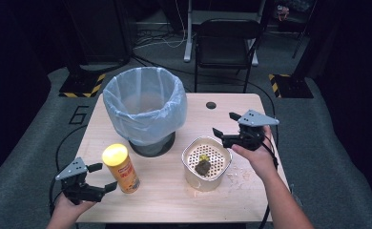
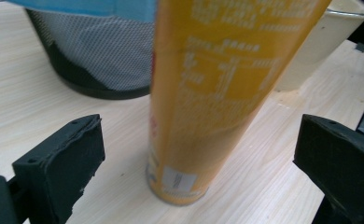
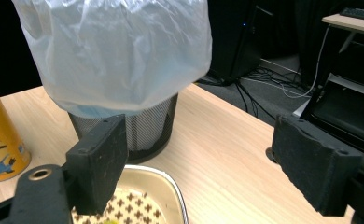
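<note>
High view: left hand-held gripper point(image 1: 97, 177) sits at the desk's point(image 1: 232, 107) near-left corner, jaws spread wide, pointing at the yellow can point(image 1: 121, 168), which stands upright just ahead of the jaws, untouched. Right hand-held gripper point(image 1: 224, 124) hovers over the right side, jaws apart, holding nothing. Below it, a cream strainer tub point(image 1: 206, 163) holds dark scraps. Bag-lined mesh bin point(image 1: 144, 109) stands behind the can.
</note>
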`<state>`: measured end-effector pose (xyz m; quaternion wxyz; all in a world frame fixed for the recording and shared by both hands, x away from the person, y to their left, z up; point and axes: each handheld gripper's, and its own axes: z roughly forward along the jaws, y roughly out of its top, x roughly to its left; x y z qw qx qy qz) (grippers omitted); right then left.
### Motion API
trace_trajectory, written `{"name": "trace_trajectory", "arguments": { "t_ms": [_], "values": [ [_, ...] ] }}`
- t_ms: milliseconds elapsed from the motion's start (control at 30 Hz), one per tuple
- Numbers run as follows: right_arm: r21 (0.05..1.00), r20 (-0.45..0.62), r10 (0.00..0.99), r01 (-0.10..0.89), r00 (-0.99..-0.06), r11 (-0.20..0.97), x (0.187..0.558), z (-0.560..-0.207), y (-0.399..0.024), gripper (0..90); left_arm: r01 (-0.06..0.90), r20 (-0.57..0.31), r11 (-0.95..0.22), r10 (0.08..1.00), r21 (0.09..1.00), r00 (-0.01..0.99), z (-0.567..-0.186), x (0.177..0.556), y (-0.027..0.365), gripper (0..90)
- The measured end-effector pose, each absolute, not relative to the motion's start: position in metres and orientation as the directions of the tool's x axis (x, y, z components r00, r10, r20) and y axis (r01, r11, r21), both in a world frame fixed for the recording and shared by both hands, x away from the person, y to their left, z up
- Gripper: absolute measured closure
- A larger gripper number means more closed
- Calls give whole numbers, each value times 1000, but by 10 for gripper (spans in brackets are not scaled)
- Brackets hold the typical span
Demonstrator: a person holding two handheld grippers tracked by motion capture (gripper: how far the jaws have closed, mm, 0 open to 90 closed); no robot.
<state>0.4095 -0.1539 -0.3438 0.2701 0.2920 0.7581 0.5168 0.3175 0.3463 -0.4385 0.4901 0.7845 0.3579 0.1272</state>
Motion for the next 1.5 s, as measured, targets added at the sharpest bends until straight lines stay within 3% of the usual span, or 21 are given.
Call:
{"name": "trace_trajectory", "arguments": {
  "t_ms": [67,100,167,400,700,1000,1500],
  "values": [
    [943,-105,736,168,-669,287,405,-354,-162,185,454,-188,-229,686,861,703,-439,320,342,17],
    [945,-98,744,173,-661,278,404,-357,-165,185,422,-143,-263,681,868,718,-439,325,340,17],
    [946,-89,747,178,-658,270,403,-361,-168,185,437,-169,-231,691,869,703,-441,325,337,17],
    [964,42,796,235,-604,128,394,-389,-196,187,428,-154,-255,680,867,717,-452,329,326,24],
    [951,38,832,276,-554,140,388,-416,-219,191,421,-126,-294,674,858,727,-468,336,327,74],
    [937,85,853,332,-515,106,390,-434,-239,197,394,-96,-309,670,865,736,-474,335,321,208],
    [921,80,859,368,-505,130,394,-448,-236,213,373,-51,-335,681,865,730,-470,328,311,237]
  ]
}}
